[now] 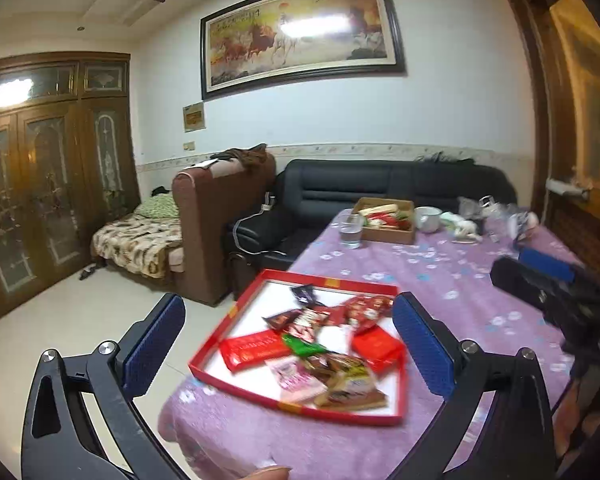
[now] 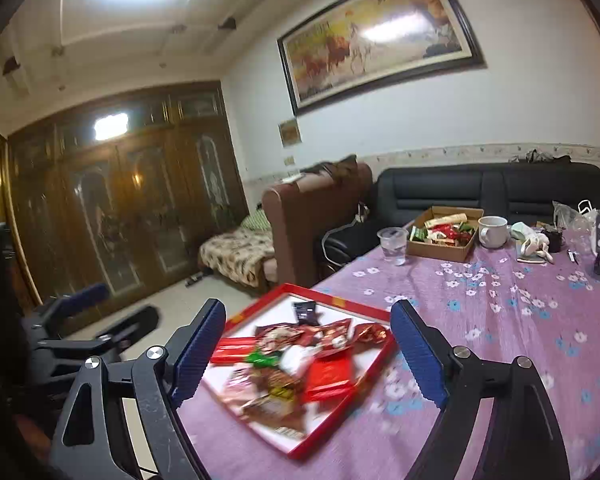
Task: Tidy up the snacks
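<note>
Red tray (image 1: 216, 344) at lower centre of both views, on the table (image 1: 440, 276) near its edge, heaped with wrapped snacks (image 1: 320, 344). Cardboard box (image 1: 384, 232) with more snacks farther back, beside a cup (image 1: 350, 230) and mug (image 1: 428, 218). Left gripper (image 1: 288, 348) spread wide, nothing between the pads; right gripper (image 2: 308, 354) likewise spread and empty, both above the tray. Snacks probably light, crinkly, slippery in foil; best pinched by a flat sealed edge, one at a time. Flat red packs stiffer, easier across the short side.
</note>
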Tool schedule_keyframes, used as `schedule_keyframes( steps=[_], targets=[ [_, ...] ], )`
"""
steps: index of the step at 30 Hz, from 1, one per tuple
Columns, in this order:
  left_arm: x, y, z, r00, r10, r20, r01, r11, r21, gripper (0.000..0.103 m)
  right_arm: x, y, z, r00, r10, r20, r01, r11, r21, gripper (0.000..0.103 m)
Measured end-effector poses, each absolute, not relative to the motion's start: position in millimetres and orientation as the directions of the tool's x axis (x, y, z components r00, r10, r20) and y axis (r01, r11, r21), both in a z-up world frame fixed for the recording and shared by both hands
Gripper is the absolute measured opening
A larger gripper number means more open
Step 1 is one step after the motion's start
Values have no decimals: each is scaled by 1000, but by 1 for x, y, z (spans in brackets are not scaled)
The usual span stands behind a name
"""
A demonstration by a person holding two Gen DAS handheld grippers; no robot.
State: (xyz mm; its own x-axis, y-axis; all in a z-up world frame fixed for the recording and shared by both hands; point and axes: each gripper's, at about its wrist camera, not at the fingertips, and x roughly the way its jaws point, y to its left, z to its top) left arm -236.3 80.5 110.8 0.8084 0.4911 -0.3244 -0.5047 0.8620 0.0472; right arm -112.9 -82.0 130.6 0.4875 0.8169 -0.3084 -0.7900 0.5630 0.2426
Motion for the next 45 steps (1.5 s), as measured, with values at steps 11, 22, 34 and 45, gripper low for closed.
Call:
schedule_keyframes(
  steps=[11, 22, 34, 45],
  targets=[
    [-287, 21, 99, 825, 445, -349, -428, 895, 129, 103, -213, -164, 133, 570, 783, -250, -728, 622, 288, 88],
    [-322, -3, 107, 862, 404, -305, -380, 915, 137, 103, -239, -220, 151, 681, 706, -193, -613, 695, 377, 90],
    [-358, 2, 97, 877, 375, -301, -362, 927, 101, 103, -280, -202, 140, 668, 718, -194, -629, 685, 369, 90],
    [-361, -13, 92, 886, 361, -290, -337, 932, 129, 103, -308, -184, 136, 683, 714, -154, -653, 691, 310, 90]
  ],
)
